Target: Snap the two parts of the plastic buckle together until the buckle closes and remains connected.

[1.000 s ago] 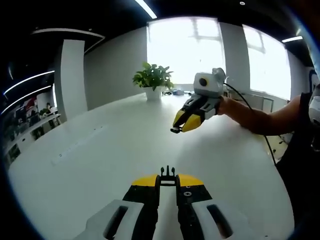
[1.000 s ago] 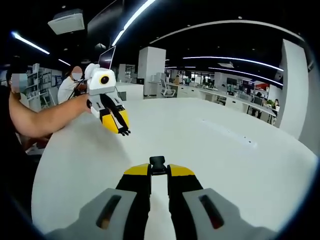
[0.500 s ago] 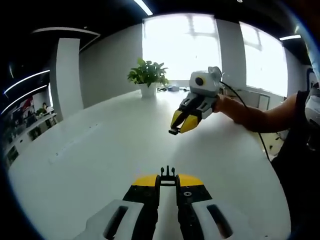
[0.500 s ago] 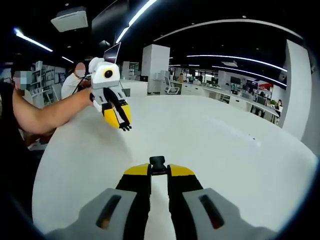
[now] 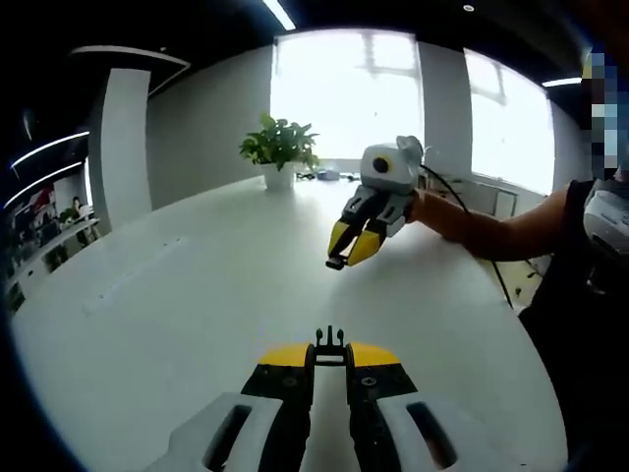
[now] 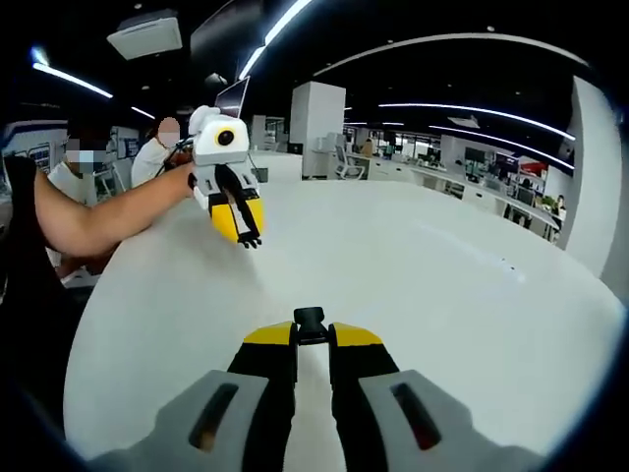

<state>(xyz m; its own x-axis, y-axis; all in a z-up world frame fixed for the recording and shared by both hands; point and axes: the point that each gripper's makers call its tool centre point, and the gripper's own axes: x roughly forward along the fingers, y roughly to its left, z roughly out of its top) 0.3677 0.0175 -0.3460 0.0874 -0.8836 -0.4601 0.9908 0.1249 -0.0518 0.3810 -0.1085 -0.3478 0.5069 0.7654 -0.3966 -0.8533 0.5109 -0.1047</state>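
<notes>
A: Left to right. In the left gripper view, the left gripper (image 5: 329, 346) has its jaws nearly together, pinching a small black pronged buckle half (image 5: 329, 340). Prongs point forward, away from the camera.

B: And further right in that view?

A: The right gripper (image 5: 337, 261) hangs above the white table (image 5: 177, 295), up and slightly right of the left one's tips. Its yellow jaws are narrow and a small dark piece sticks out at the tip. A person's arm (image 5: 501, 231) comes in behind it.

B: Right gripper view?

A: The left gripper (image 6: 251, 239) shows at upper left over the table (image 6: 442, 295), jaws close, prongs poking out. At the bottom centre the right gripper (image 6: 311, 329) is clamped on the other buckle half (image 6: 310, 317), a blocky black socket end, mouth facing forward. Small and dark, so I can't be sure the opening is squared up.

B: What does the joining move turn on?

A: The two halves are well apart, both held in the air, neither on the table. Each gripper sees the other ahead and off to one side, tips angled down toward the table, so the long axes don't look lined up. My read: the prongs must be brought nose to nose with the socket along one line before pushing. Neither hand is clearly nearer; both probably have to close in.
</notes>
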